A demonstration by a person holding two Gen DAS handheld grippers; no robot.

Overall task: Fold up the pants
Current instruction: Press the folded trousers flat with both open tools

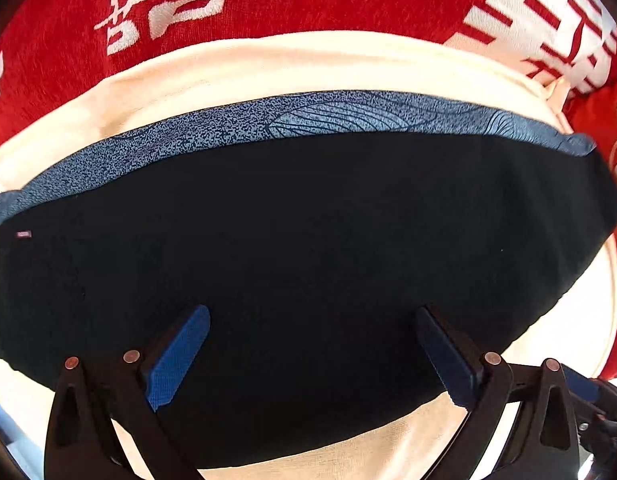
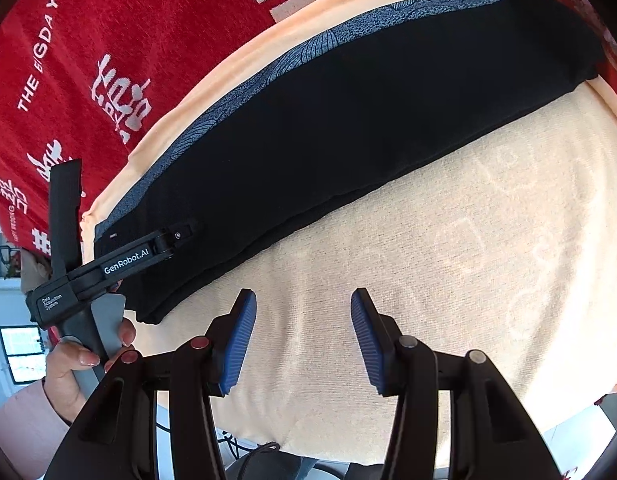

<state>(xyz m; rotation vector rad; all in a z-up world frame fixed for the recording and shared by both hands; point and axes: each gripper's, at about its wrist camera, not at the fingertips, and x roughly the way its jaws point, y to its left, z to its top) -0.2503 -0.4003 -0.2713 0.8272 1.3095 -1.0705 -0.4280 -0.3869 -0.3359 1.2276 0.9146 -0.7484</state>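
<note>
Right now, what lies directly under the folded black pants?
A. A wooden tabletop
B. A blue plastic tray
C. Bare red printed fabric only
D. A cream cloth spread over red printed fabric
D: the black pants rest on a cream cloth, whose edge shows past the pants' patterned blue band, and the red printed fabric lies beyond that edge.

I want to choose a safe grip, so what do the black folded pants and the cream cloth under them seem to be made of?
The black folded pants look like a soft, matte knit, probably cotton; they show no shine, with a blue patterned woven-looking band along one edge. The cream cloth looks like ribbed terry or knit, fuzzy and matte.
</note>
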